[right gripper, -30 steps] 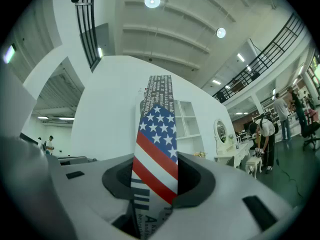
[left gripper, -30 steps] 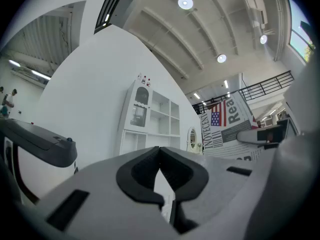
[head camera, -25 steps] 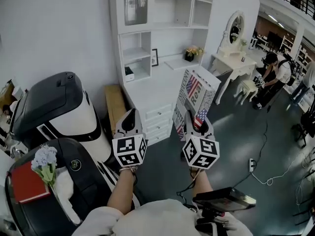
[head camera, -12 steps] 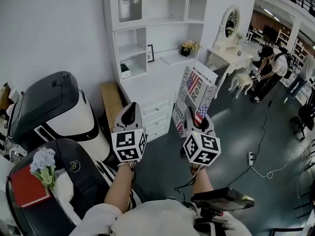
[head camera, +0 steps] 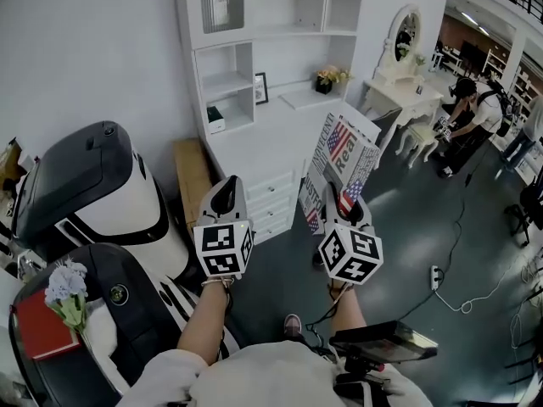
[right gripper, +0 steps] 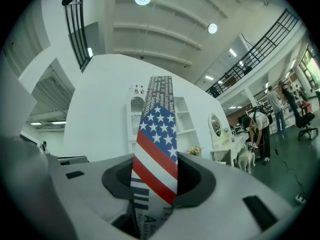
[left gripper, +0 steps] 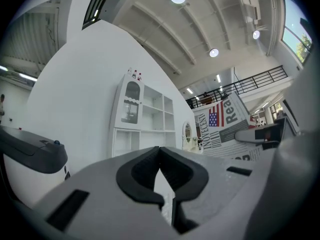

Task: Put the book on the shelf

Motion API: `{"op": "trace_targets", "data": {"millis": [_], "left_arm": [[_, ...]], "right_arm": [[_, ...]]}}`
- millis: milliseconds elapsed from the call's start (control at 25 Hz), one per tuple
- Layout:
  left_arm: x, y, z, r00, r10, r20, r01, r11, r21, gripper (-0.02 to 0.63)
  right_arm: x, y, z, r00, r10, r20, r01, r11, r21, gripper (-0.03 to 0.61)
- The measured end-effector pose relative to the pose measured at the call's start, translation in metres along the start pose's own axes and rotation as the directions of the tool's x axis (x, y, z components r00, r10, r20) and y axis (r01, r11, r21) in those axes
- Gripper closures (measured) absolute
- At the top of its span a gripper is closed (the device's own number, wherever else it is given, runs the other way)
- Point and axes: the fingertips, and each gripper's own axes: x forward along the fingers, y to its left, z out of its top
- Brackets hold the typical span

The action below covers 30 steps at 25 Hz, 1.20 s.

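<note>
My right gripper point(head camera: 342, 203) is shut on the book point(head camera: 338, 166), a newsprint-patterned volume with a US flag on its cover, held upright in the air. In the right gripper view the book's spine point(right gripper: 156, 134) rises from between the jaws of the right gripper point(right gripper: 156, 184). My left gripper point(head camera: 224, 195) is beside it, shut with nothing in it; its left gripper point(left gripper: 161, 159) jaws meet at the tips. The white shelf unit point(head camera: 267, 66) stands ahead against the wall, also seen as the shelf unit point(left gripper: 142, 119) and shelf unit point(right gripper: 185, 126). The book point(left gripper: 225, 129) shows to the right.
A black-and-white machine point(head camera: 89, 185) and a wooden bench point(head camera: 193, 185) stand left. A red book point(head camera: 38, 325) and white flowers point(head camera: 66, 282) lie at lower left. A white dressing table point(head camera: 399, 96) with mirror stands right. A person point(head camera: 471, 117) bends over far right. A cable and power strip point(head camera: 437, 282) lie on the floor.
The view has swung slightly, and both grippers with the book have shifted a little toward the shelf unit. A shoe has come into view at the bottom.
</note>
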Motion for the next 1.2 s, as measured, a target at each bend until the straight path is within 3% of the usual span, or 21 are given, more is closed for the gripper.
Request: {"op": "trace_targets", "data": {"millis": [640, 1200], "left_arm": [[0.117, -0.015, -0.004, 0.997, 0.082, 0.015, -0.081, 0.996, -0.026, 0.607], [0.192, -0.033, -0.008, 0.992, 0.124, 0.018, -0.124, 0.992, -0.006, 0.607]], "right_arm": [[0.121, -0.064, 0.017, 0.998, 0.068, -0.016, -0.069, 0.997, -0.043, 0.410], [0.190, -0.116, 0.018, 0.995, 0.100, -0.027, -0.101, 0.994, -0.028, 0.410]]}}
